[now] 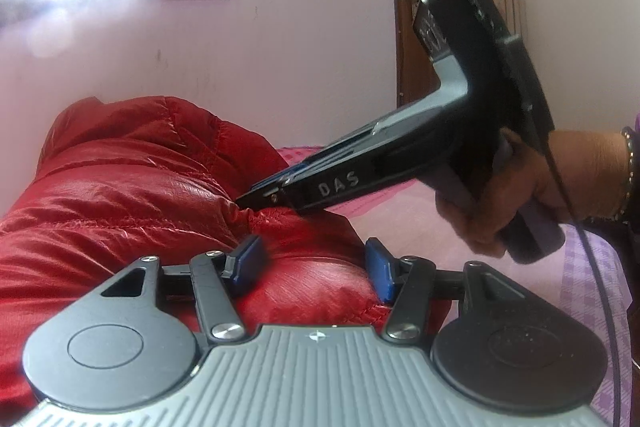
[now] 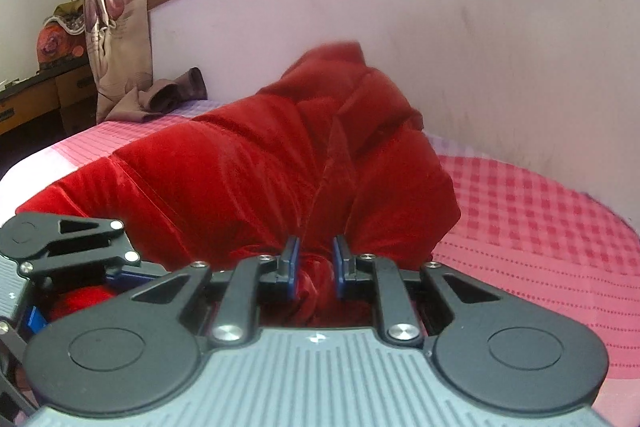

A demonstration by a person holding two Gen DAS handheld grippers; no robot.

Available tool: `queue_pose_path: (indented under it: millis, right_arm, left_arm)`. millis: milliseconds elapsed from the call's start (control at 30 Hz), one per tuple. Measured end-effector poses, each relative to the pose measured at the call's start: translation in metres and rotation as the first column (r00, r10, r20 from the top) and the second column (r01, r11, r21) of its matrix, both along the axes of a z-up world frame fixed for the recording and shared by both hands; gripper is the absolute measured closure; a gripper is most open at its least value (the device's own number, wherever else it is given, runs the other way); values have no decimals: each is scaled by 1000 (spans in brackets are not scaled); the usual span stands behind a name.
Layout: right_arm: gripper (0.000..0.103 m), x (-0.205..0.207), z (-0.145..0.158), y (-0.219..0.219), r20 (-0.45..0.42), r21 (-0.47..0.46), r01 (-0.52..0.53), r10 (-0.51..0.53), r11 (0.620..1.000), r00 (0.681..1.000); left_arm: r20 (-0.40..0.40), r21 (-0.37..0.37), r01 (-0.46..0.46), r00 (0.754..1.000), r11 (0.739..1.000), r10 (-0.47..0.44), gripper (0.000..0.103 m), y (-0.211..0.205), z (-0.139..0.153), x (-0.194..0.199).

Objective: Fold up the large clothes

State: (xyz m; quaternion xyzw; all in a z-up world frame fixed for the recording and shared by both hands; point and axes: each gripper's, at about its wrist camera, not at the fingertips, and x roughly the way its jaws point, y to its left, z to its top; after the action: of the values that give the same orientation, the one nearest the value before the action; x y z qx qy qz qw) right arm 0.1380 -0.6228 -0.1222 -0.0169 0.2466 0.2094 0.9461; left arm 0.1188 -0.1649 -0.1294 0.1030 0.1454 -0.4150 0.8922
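Observation:
A puffy red jacket (image 2: pixel 256 163) lies heaped on the bed, its far end raised against the wall. My right gripper (image 2: pixel 316 267) is shut on a bunched fold of its near edge. The left wrist view shows it from the side, a hand (image 1: pixel 520 195) around its handle and its tip (image 1: pixel 256 197) pinching the jacket (image 1: pixel 120 195). My left gripper (image 1: pixel 314 267) has its blue pads about half apart, pressed on a thick roll of red fabric. In the right wrist view the left gripper (image 2: pixel 80 297) sits low at the left with red fabric in its jaws.
The bed has a pink checked sheet (image 2: pixel 520 227) and stands against a pale wall (image 2: pixel 440 47). A brown cloth (image 2: pixel 176 95) lies at the far left corner by a curtain (image 2: pixel 116 7). A wooden door (image 1: pixel 420 27) stands behind the right gripper.

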Motion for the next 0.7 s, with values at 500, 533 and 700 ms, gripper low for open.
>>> queue_pose_path:
  millis: [500, 533, 700]
  right_arm:
    - [87, -10, -6, 11, 41, 19, 99, -100, 995, 994]
    - [87, -13, -4, 13, 43, 5, 104, -104, 995, 994]
    - [86, -27, -1, 9, 41, 5, 112, -113, 994, 993]
  left_arm:
    - [5, 22, -5, 1000, 1000, 5, 48, -13, -2, 8]
    - [7, 24, -5, 1000, 1000, 4, 47, -13, -2, 8]
    - [12, 24, -2, 1000, 1000, 2, 47, -12, -3, 7]
